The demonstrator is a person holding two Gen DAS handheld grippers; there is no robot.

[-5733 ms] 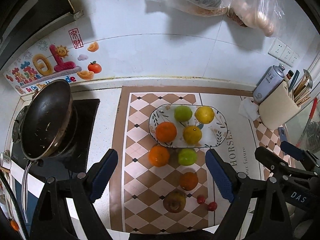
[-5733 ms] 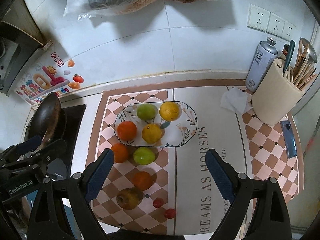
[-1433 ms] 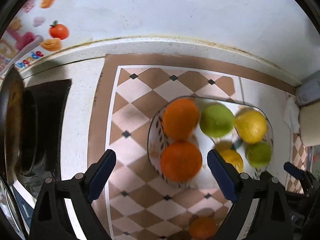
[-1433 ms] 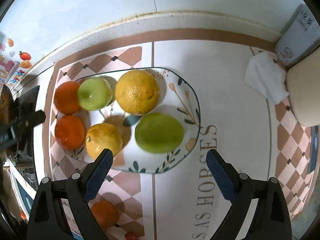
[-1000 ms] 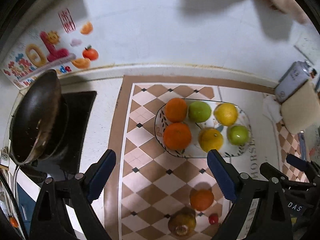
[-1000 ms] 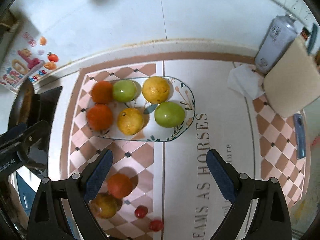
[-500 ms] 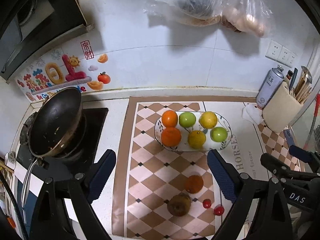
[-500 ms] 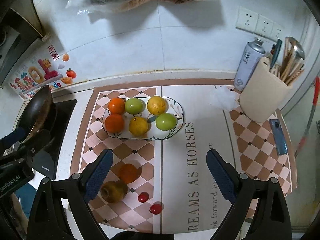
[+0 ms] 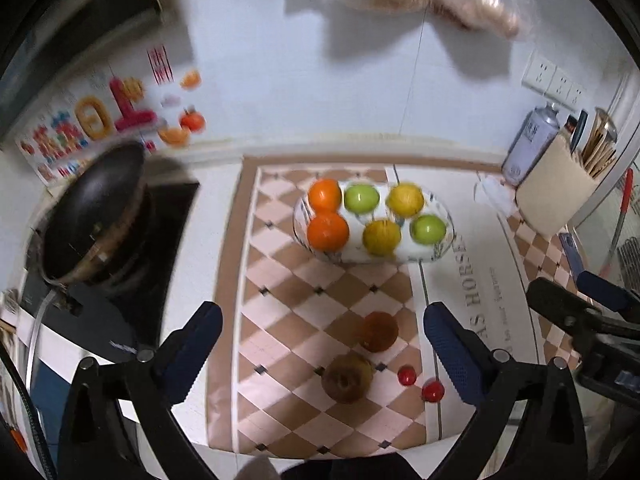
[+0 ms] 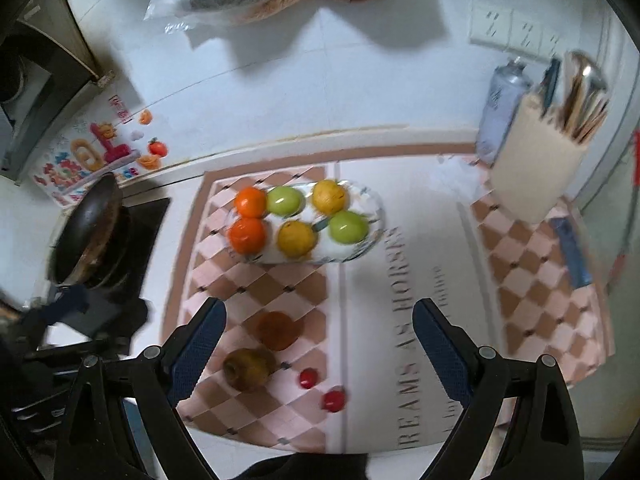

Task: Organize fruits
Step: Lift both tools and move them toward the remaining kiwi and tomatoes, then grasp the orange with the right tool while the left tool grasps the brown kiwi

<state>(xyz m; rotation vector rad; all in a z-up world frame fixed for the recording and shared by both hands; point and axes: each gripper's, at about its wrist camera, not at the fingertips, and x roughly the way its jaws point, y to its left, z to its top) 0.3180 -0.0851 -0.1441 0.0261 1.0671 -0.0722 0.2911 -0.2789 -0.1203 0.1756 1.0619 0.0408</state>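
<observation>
Both my grippers hang above the table with their jaws spread wide and nothing between them: the left gripper (image 9: 320, 340) and the right gripper (image 10: 318, 336). The oval plate (image 9: 442, 250) at the far end of the checkered mat already carries six fruits in two rows, oranges at its left end, then green and yellow ones. Four pieces lie loose on the mat, nearer me than the plate: a dull orange fruit (image 9: 378, 331), a brownish apple-like fruit (image 9: 347, 378) just in front of it, and two small red fruits (image 9: 407, 375) (image 9: 433, 390) to their right. The orange one sits almost on my left jaws' centre line, slightly right of middle, and low-left in my right view (image 10: 277, 330). I judge the left gripper nearer; it need only drop forward. Being round, the fruit has no long axis to line up with.
</observation>
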